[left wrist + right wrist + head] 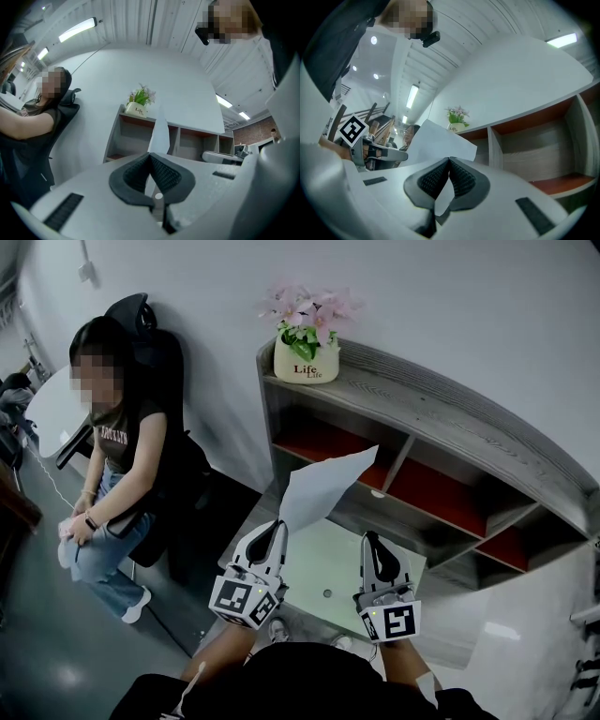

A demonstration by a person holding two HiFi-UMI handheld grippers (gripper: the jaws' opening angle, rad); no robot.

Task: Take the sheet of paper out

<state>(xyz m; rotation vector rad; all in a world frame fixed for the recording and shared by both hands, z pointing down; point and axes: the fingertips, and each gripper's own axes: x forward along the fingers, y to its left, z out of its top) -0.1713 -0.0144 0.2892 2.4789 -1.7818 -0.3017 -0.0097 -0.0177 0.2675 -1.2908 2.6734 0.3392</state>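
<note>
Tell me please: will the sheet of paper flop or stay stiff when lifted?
Likely light: the sheet of paper stands above the left tool from one pinched edge. Edge-on it looks very thin, so it probably bends and creases easily.

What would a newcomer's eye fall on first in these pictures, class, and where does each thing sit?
The white sheet of paper stands out first, sticking up from the shut left gripper in front of the grey shelf unit. Next comes the pot of pink flowers on the left end of the shelf's top. A seated person fills the far left of the head view.
</note>
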